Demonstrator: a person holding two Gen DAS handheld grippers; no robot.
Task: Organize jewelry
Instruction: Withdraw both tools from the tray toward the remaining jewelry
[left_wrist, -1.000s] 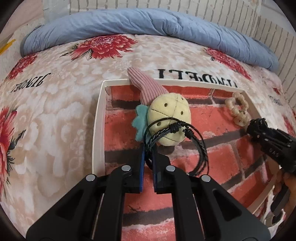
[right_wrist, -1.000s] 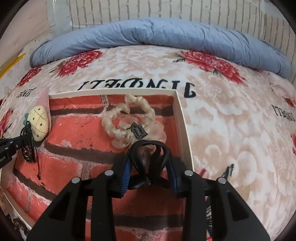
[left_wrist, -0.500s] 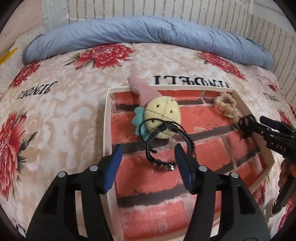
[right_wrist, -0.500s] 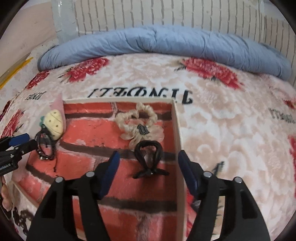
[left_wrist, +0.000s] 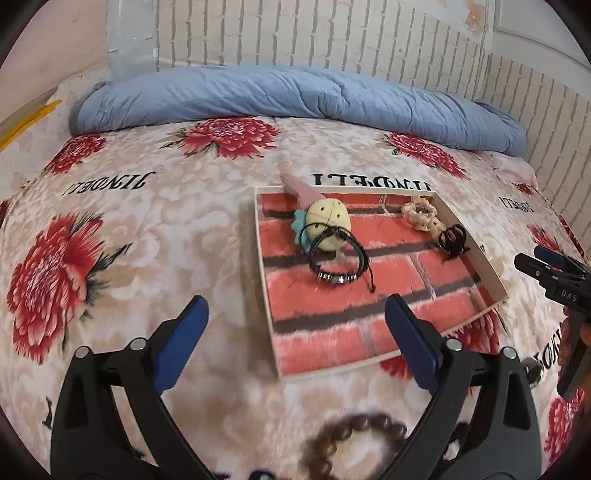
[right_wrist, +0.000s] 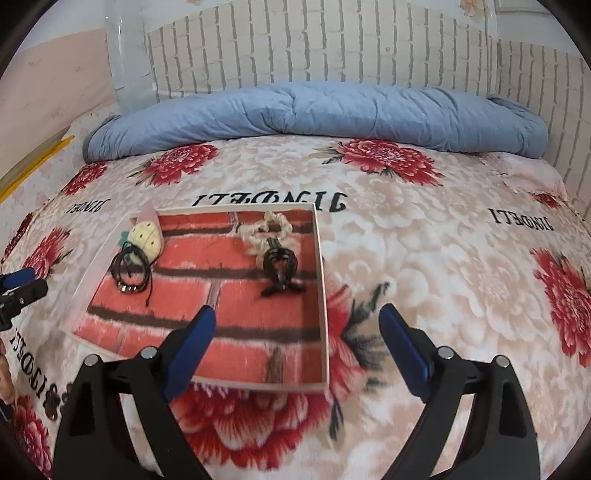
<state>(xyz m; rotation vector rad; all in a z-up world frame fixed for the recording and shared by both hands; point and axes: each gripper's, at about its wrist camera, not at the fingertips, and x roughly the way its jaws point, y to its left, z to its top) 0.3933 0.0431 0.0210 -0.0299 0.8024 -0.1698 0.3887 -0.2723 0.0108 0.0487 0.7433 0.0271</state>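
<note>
- Left gripper (left_wrist: 296, 317): jaws wide, just been opening, nothing between them; it hangs over the floral blanket (left_wrist: 129, 229) at the tray's near left corner.
- Right gripper (right_wrist: 297, 325): jaws wide too, just been opening, empty; it sits over the tray's near right corner.
- Tray (left_wrist: 263, 258): white rim, brick-print floor, lying on the blanket.
- Black bracelet (left_wrist: 338, 260): in the tray's left half, leaning on the near side of a yellow plush (left_wrist: 328, 223).
- Black claw clip (right_wrist: 279, 269): in the tray's right half, touching the near edge of a cream scrunchie (right_wrist: 264, 232).
- Brown bead bracelet (left_wrist: 354, 439): blurred, on the blanket nearest the left camera, outside the tray.
- Blue duvet (right_wrist: 314, 110): rolled along the far edge, against a white brick wall (right_wrist: 332, 48).
</note>
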